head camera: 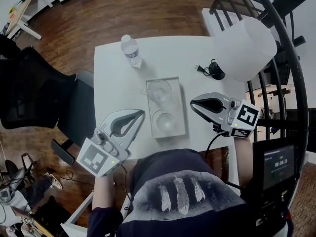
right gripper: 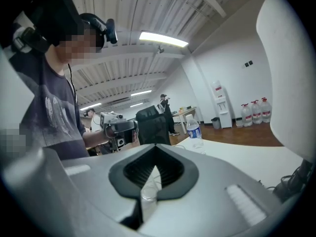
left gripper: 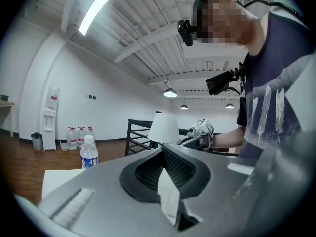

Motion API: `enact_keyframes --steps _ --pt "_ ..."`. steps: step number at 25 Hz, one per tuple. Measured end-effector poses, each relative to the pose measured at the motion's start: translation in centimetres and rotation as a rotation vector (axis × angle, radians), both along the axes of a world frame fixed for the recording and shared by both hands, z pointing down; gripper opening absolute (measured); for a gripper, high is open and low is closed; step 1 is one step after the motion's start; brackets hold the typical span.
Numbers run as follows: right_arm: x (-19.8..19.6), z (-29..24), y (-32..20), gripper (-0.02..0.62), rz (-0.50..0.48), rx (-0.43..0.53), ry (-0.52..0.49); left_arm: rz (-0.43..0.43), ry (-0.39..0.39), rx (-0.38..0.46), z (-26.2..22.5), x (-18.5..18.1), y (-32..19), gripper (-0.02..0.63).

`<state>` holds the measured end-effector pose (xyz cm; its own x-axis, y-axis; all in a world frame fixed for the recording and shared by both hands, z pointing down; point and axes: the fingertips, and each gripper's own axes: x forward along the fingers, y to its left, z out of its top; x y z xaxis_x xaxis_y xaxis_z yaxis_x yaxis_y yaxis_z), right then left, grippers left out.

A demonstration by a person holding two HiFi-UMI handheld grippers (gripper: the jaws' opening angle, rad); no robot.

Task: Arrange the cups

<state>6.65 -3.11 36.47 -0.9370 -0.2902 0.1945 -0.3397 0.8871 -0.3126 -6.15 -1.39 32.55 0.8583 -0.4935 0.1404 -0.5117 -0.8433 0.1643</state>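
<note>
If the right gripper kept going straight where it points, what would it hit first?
Probably the farther clear cup on the tray; the right gripper points at it across the tray's rim, though its height is hard to judge.

Overhead; opposed low views sharing water bottle [head camera: 131,51]

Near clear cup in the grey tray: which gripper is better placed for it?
Probably left: the left gripper tip is nearly level with that clear cup; the right gripper lies farther up the grey tray. Both are shut.

White table [head camera: 113,68], grey tray [head camera: 183,113], clear cups [head camera: 159,90]
</note>
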Motion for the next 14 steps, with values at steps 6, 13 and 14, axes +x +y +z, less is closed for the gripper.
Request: enact_keyframes --steps 6,13,14 --pt "0.28 -0.35 -0.42 0.003 0.019 0.005 -0.015 0.009 -0.031 -0.014 0.68 0.19 0.06 0.014" --pt "0.33 -0.45 -0.51 0.003 0.023 0.007 -0.021 0.015 -0.042 -0.017 0.79 0.24 0.05 0.015" --pt "0.35 -0.44 -0.51 0.003 0.024 0.007 -0.022 0.015 -0.045 -0.016 0.84 0.24 0.05 0.014"
